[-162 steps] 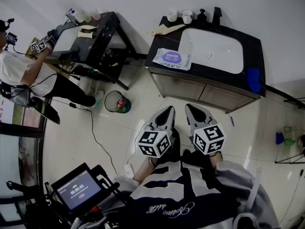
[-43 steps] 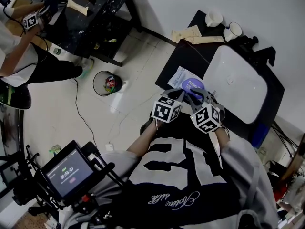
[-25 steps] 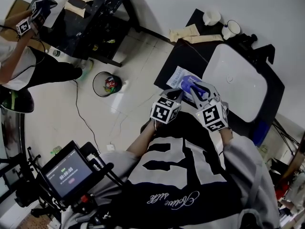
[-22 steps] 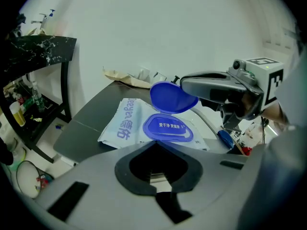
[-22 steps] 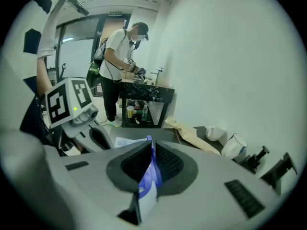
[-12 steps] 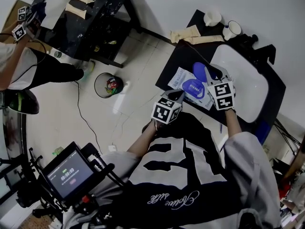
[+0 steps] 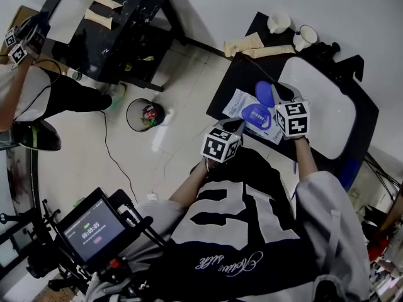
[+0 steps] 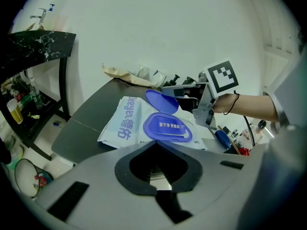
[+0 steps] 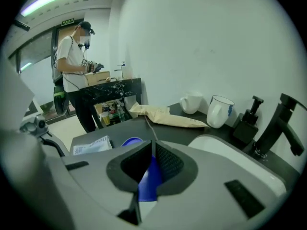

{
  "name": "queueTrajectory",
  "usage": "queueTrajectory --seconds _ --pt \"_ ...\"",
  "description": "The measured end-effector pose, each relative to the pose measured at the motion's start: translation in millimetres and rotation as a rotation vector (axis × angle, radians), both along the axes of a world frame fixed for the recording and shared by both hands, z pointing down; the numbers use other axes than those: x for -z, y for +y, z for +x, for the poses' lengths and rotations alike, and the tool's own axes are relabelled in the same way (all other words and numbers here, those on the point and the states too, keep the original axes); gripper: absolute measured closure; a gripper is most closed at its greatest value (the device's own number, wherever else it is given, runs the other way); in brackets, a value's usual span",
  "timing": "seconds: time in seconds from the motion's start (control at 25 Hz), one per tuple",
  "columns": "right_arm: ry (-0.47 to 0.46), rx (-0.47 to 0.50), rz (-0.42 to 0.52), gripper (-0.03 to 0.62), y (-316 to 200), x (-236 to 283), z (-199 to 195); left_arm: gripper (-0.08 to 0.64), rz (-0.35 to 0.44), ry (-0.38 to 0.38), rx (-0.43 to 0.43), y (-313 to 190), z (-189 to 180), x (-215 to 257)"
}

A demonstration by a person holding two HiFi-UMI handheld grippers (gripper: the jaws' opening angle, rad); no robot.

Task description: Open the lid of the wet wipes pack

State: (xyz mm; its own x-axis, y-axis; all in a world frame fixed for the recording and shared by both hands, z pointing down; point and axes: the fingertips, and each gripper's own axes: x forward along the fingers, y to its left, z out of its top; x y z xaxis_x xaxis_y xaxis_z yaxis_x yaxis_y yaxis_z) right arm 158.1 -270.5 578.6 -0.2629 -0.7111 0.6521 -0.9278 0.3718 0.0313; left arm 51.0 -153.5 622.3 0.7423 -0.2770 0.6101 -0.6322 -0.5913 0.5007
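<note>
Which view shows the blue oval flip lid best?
Left gripper view: the blue oval flip lid stands raised above the wet wipes pack. Head view shows it from above; right gripper view shows only a blue sliver between the jaws.

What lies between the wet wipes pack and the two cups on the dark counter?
Beige crumpled paper lies there, close to the cups; the right gripper view shows it best.

The pack lies on a dark counter, just beside a white sink. Its blue lid stands raised at the tips of the right gripper. The left gripper is at the pack's near edge. Two cups stand at the counter's back. A bin stands on the floor.
</note>
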Motion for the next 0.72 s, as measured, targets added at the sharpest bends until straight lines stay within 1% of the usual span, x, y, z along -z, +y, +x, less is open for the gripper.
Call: queueTrajectory --seconds 0.2,0.32,0.44,0.6,0.72 --pt "-0.089 -0.079 0.062 0.568 9 28 4 0.561 -0.015 0.002 -0.006 1 0 1" --pt "-0.138 -0.119 0.093 0.569 20 39 4 0.561 -0.022 0.02 -0.009 2 -1 5" --pt "-0.175 -0.151 0.107 0.569 35 44 -1 0.561 -0.012 0.044 -0.012 1 -4 12" --pt "-0.218 -0.187 0.111 0.569 58 60 -18 0.561 0.012 0.083 -0.018 1 -16 41" --pt "-0.254 -0.222 0.114 0.569 78 71 -31 0.561 0.025 0.134 -0.004 4 -24 67"
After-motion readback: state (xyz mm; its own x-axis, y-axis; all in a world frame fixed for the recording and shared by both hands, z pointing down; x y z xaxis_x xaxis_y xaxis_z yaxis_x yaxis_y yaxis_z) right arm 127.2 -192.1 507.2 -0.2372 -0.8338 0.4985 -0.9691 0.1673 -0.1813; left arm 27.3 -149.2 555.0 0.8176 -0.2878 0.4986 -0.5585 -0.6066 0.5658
